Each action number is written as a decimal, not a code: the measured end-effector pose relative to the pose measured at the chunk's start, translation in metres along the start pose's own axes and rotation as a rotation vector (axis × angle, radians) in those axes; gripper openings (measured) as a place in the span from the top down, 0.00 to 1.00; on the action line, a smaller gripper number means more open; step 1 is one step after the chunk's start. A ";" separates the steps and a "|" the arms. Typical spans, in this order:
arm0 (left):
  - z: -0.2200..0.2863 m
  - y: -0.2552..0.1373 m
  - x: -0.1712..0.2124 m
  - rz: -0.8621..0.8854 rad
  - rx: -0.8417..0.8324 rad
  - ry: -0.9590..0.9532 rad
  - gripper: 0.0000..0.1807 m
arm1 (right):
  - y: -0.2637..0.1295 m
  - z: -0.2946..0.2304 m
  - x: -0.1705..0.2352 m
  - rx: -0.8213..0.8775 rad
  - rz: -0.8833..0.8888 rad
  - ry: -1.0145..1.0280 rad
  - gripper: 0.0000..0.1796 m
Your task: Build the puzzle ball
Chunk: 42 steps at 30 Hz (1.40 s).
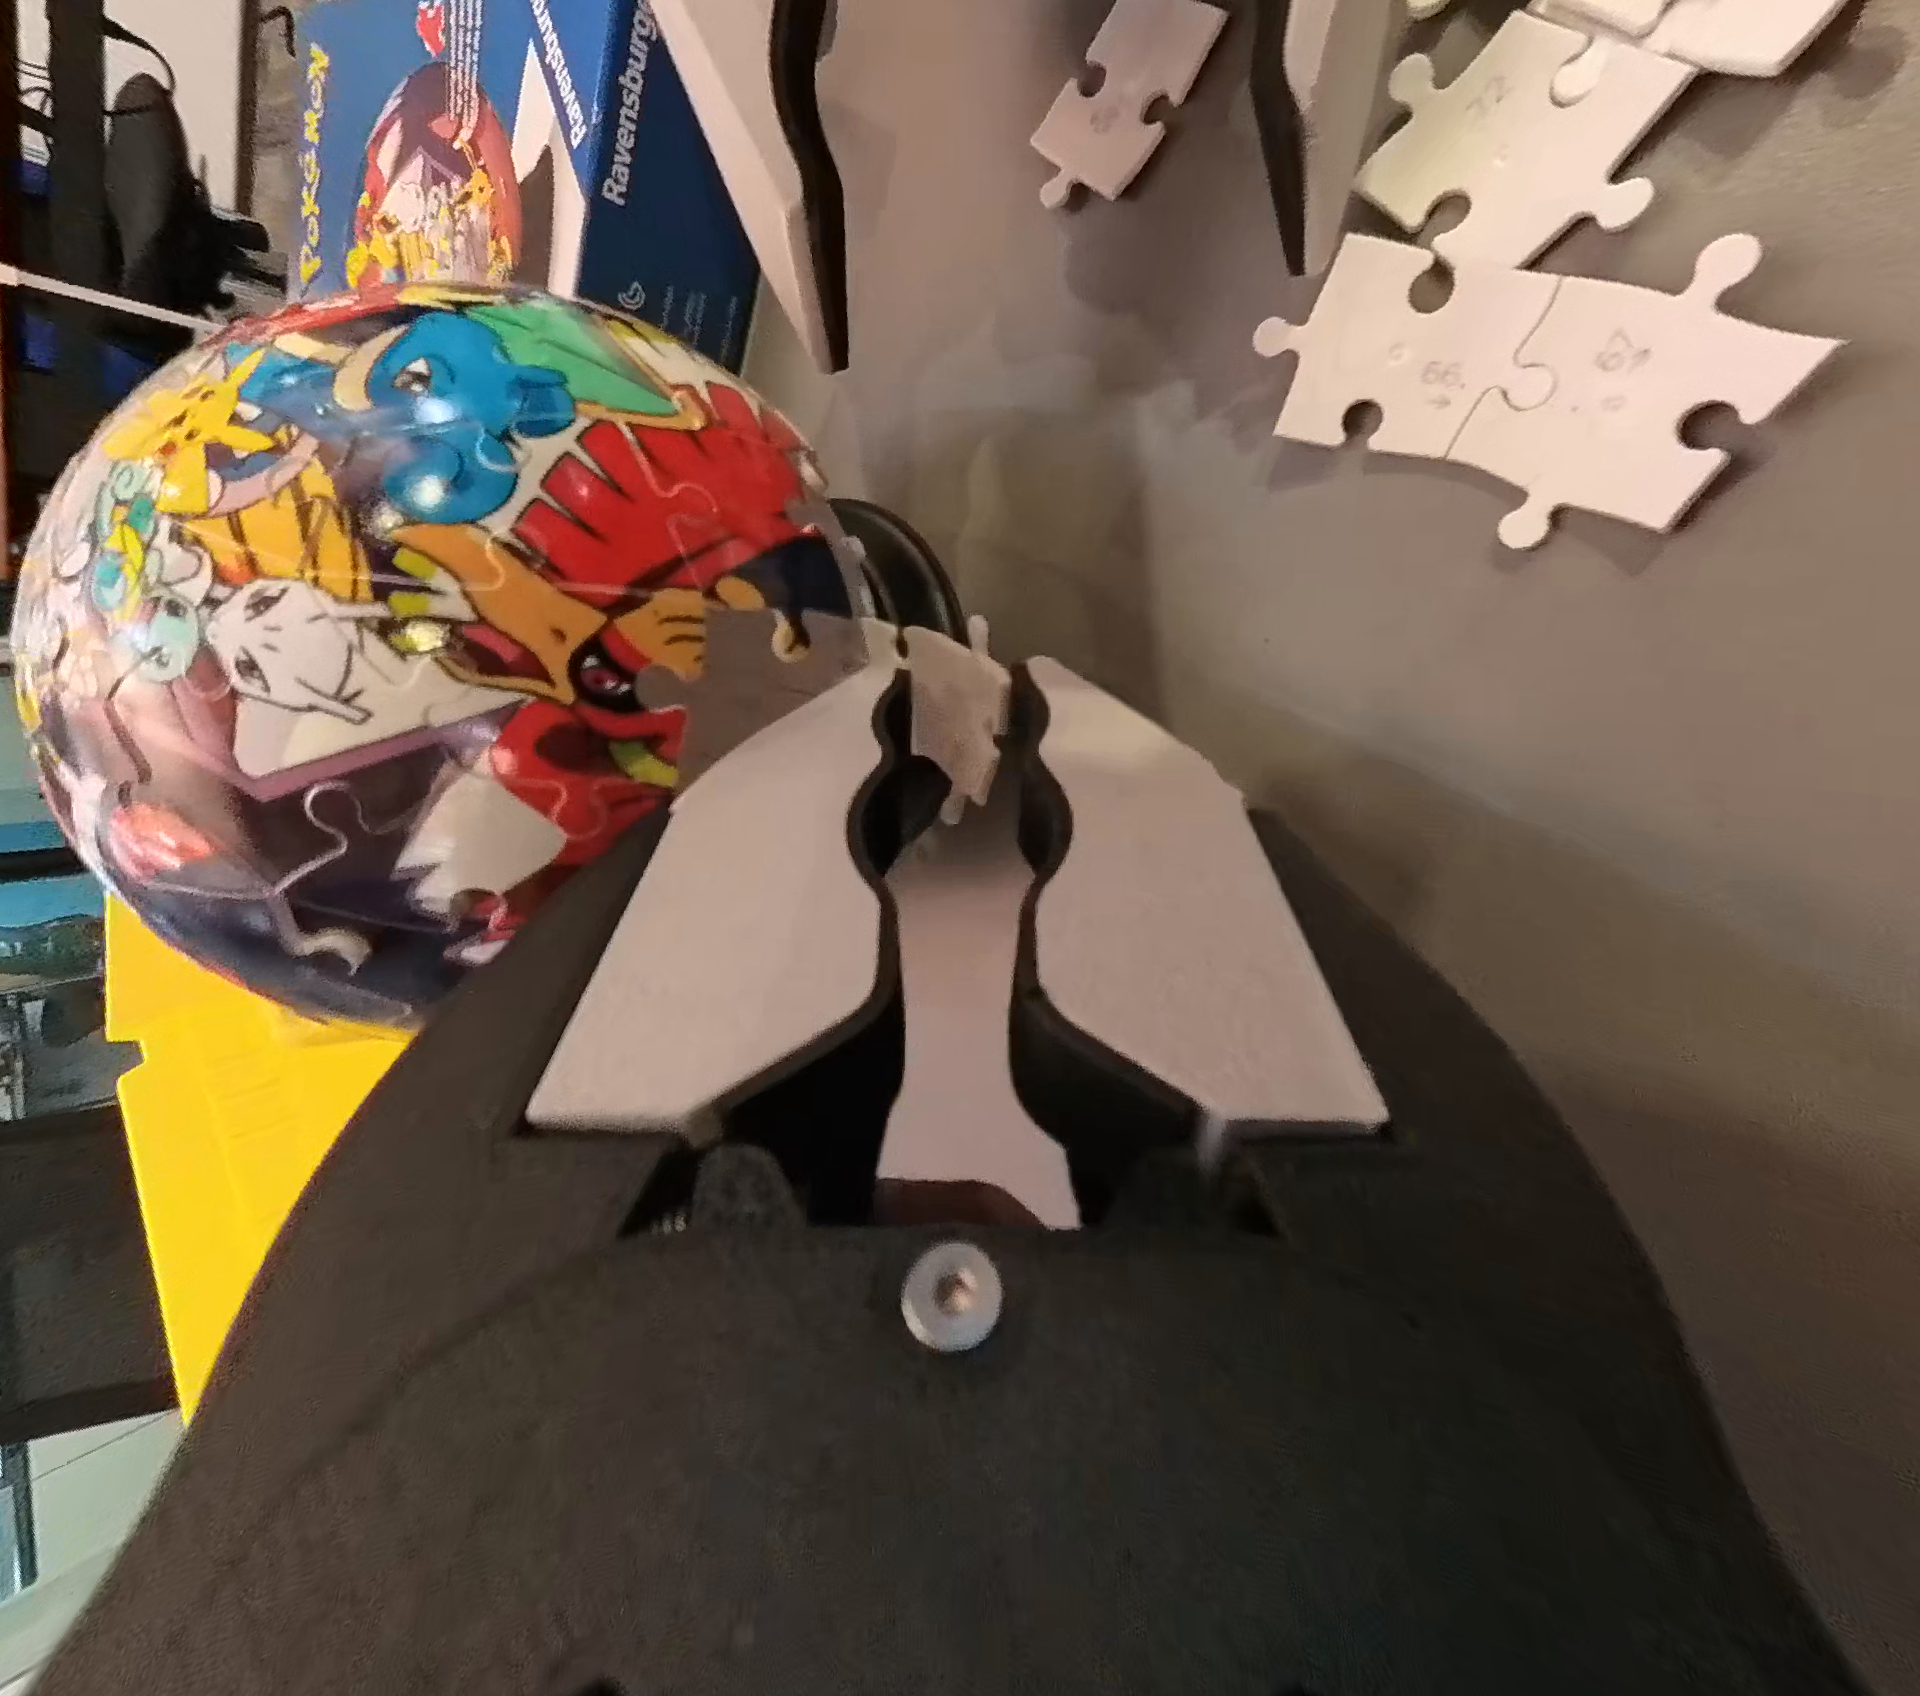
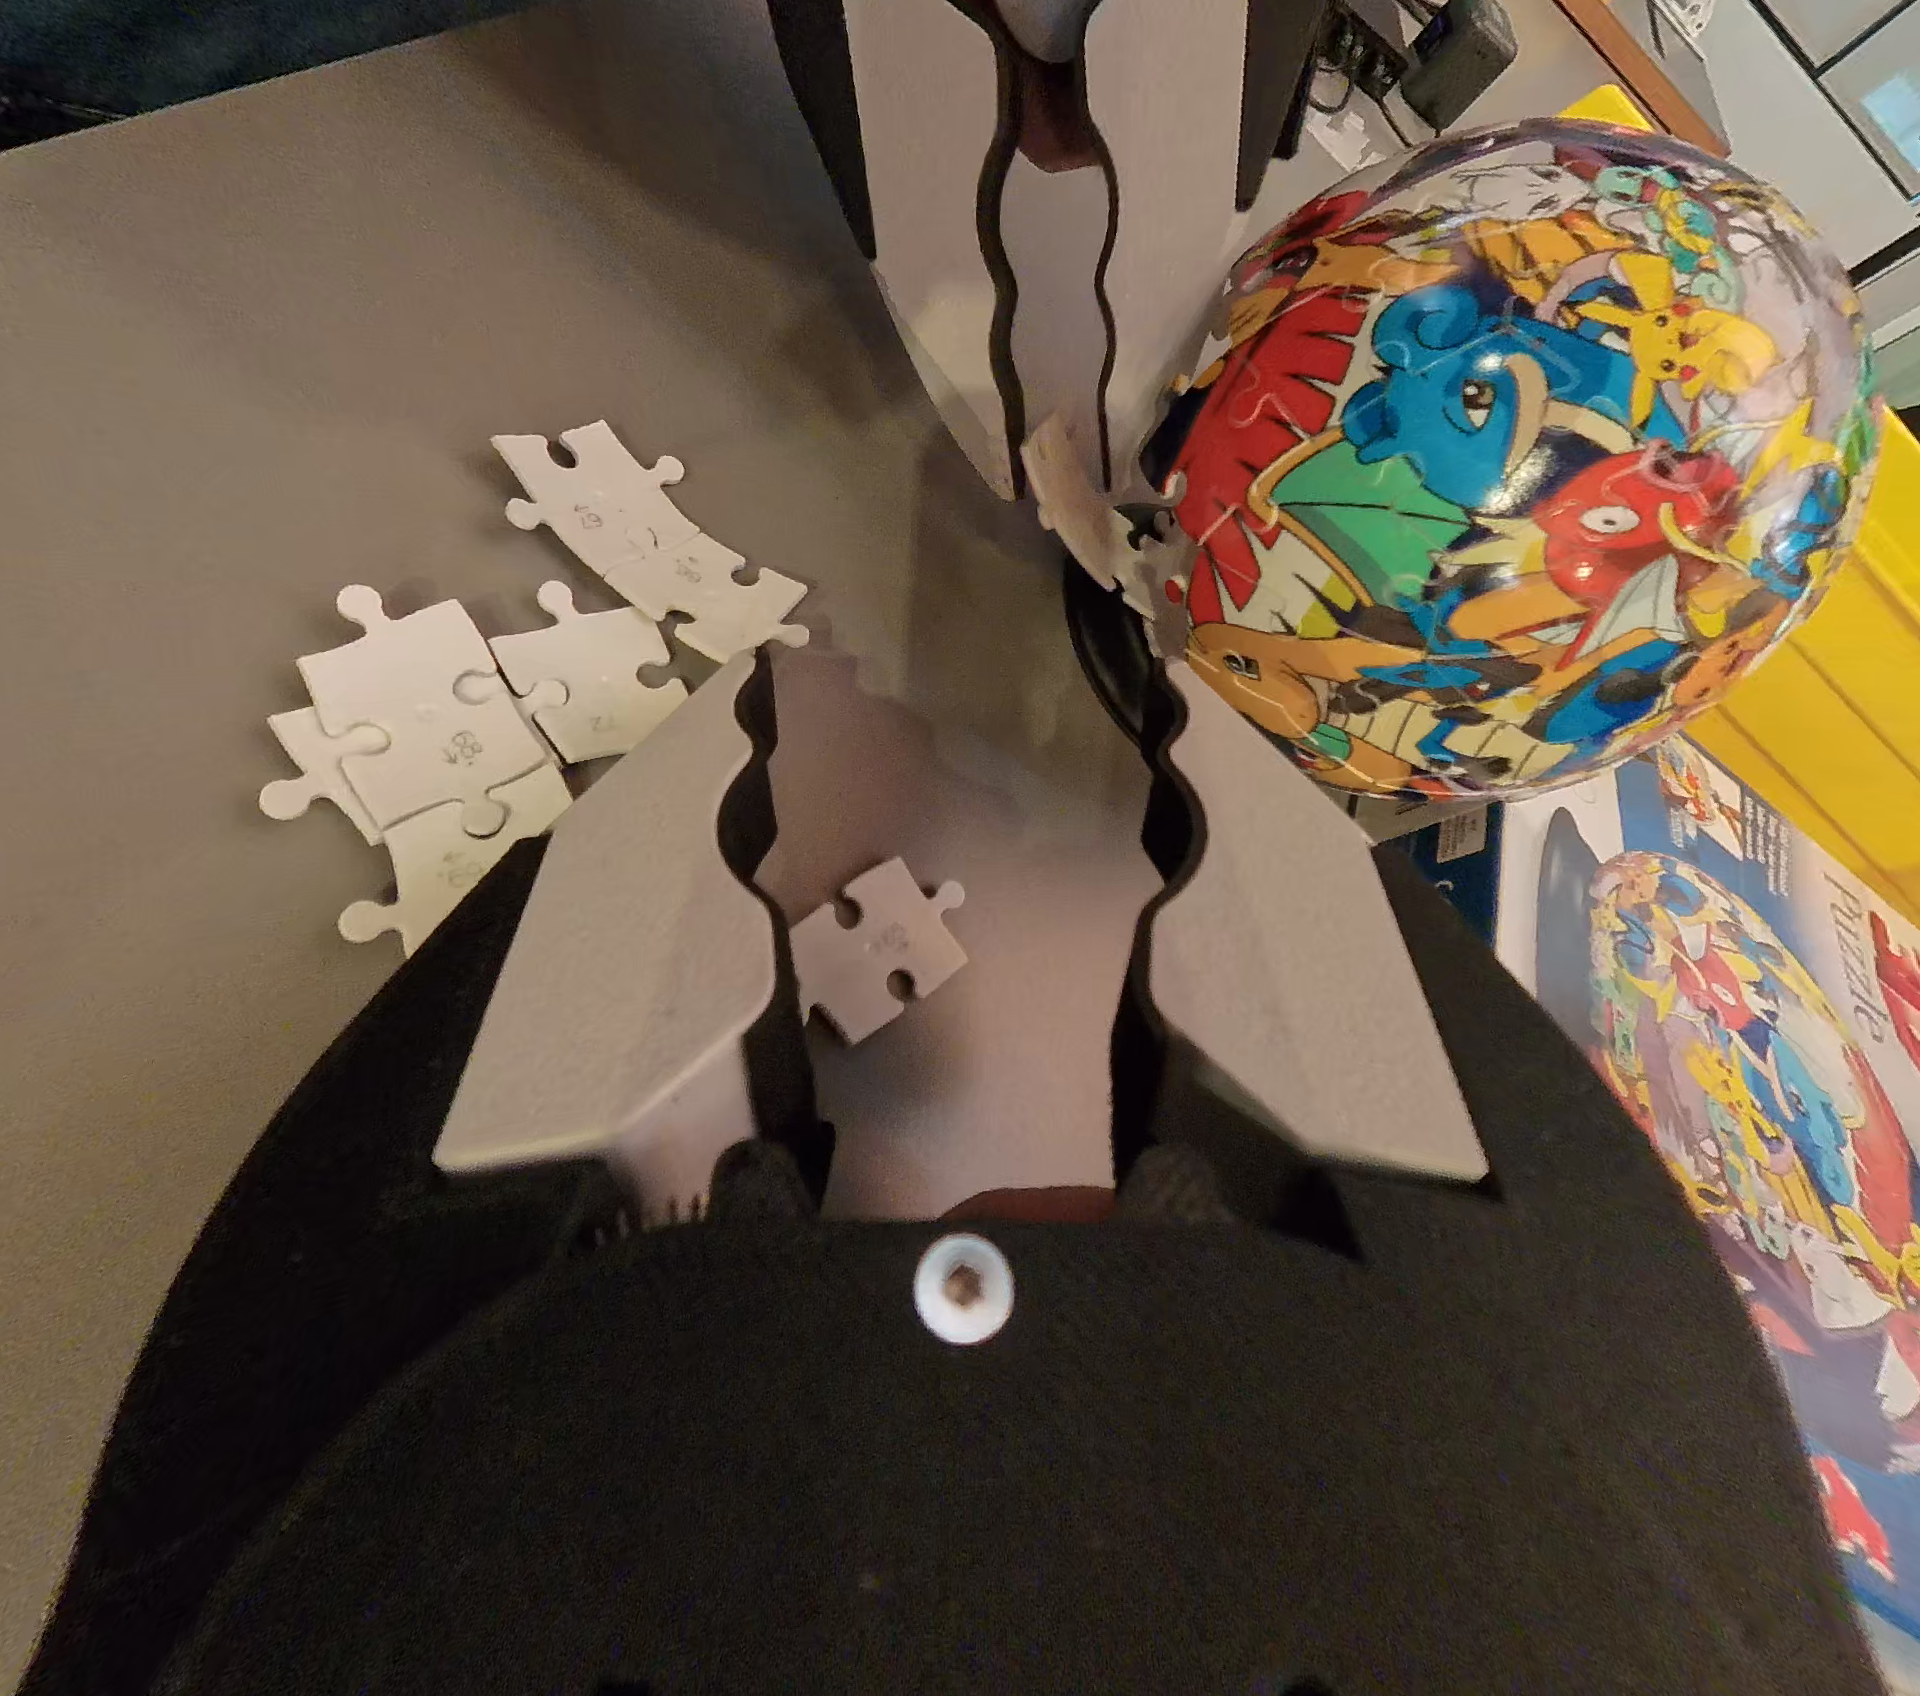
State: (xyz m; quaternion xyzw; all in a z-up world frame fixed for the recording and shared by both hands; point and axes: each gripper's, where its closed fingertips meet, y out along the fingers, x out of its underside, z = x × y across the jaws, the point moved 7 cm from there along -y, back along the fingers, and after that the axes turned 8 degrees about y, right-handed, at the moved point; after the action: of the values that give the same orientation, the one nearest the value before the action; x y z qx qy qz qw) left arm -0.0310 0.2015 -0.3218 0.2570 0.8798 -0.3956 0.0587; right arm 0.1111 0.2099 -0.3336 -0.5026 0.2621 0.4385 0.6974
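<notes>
left gripper (image 1: pixel 956 716) clamps a white puzzle piece (image 1: pixel 961 727), held at the ragged open edge of the puzzle ball (image 1: pixel 416 638), which sits on a dark stand (image 1: pixel 914 576). right gripper (image 2: pixel 961 701) is spread wide, empty, above a single piece (image 2: pixel 878 955) on the grey table (image 2: pixel 208 358). loose pieces (image 2: pixel 436 711) lie left, well apart. puzzle box (image 2: pixel 1714 1075) crowds the right edge.

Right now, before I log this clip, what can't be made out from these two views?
- Printed face of the piece in the left tool: both views show only its white back.
- How far the gap in the puzzle ball extends: left view, tool finger covers it.
- The ball's black stand: mostly behind ball and right tool.
- Piece pile: lower part behind right tool finger.
</notes>
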 end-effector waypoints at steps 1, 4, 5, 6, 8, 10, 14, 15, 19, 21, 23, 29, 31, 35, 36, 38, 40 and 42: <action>0.000 -0.001 0.000 0.000 -0.012 -0.002 0.90 | 0.000 0.000 0.000 0.000 0.000 0.001 0.61; 0.000 -0.004 0.001 0.000 -0.050 -0.011 0.88 | 0.000 0.000 0.000 0.000 0.001 0.003 0.61; 0.000 -0.005 0.002 -0.004 -0.069 -0.009 0.89 | 0.000 0.000 0.000 0.000 0.000 0.003 0.61; 0.000 -0.006 0.002 -0.010 -0.092 0.001 0.89 | 0.000 0.000 0.000 0.000 0.000 0.002 0.61; 0.000 -0.007 0.002 -0.015 -0.132 0.019 0.88 | 0.000 0.000 0.000 0.000 0.000 0.001 0.61; 0.001 -0.009 0.002 -0.011 -0.162 0.017 0.88 | 0.000 0.000 0.000 0.001 0.000 0.001 0.61; 0.003 -0.012 0.006 -0.023 -0.231 0.028 0.85 | -0.001 0.000 0.000 0.002 0.001 0.003 0.61; 0.004 -0.012 0.007 -0.031 -0.239 0.026 0.82 | -0.001 0.000 0.000 0.002 0.001 0.004 0.61; 0.006 -0.011 0.012 -0.044 -0.267 0.012 0.80 | 0.000 0.001 0.000 0.009 -0.006 0.010 0.61; 0.007 -0.012 0.012 -0.047 -0.279 0.007 0.78 | 0.000 0.002 0.000 0.012 -0.007 0.019 0.61; 0.008 -0.015 0.013 -0.049 -0.284 0.001 0.75 | 0.000 0.003 0.000 0.015 -0.008 0.032 0.61; 0.010 -0.033 0.016 -0.003 -0.285 -0.054 0.71 | -0.003 0.008 0.002 0.023 -0.035 0.090 0.62; 0.011 -0.044 0.018 0.013 -0.262 -0.071 0.70 | -0.008 0.011 0.004 0.030 -0.053 0.126 0.63; -0.015 -0.074 0.030 0.093 -0.287 -0.225 0.67 | -0.021 0.024 0.002 0.028 -0.056 0.346 0.60; -0.025 -0.077 0.034 0.101 -0.277 -0.272 0.63 | -0.022 0.029 0.001 0.047 -0.062 0.418 0.58; -0.046 -0.076 0.040 0.109 -0.215 -0.370 0.52 | -0.017 0.035 0.000 0.057 -0.078 0.541 0.55; -0.064 -0.070 0.047 0.151 -0.171 -0.411 0.53 | -0.009 0.043 -0.003 0.115 -0.067 0.625 0.56; -0.075 -0.060 0.048 0.197 -0.048 -0.466 0.52 | -0.002 0.045 -0.006 0.118 -0.065 0.684 0.54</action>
State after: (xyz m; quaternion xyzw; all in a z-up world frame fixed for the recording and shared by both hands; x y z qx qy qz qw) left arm -0.0947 0.2417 -0.2456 0.2420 0.8224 -0.4154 0.3041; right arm 0.1062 0.2497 -0.3117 -0.5875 0.4893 0.2064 0.6107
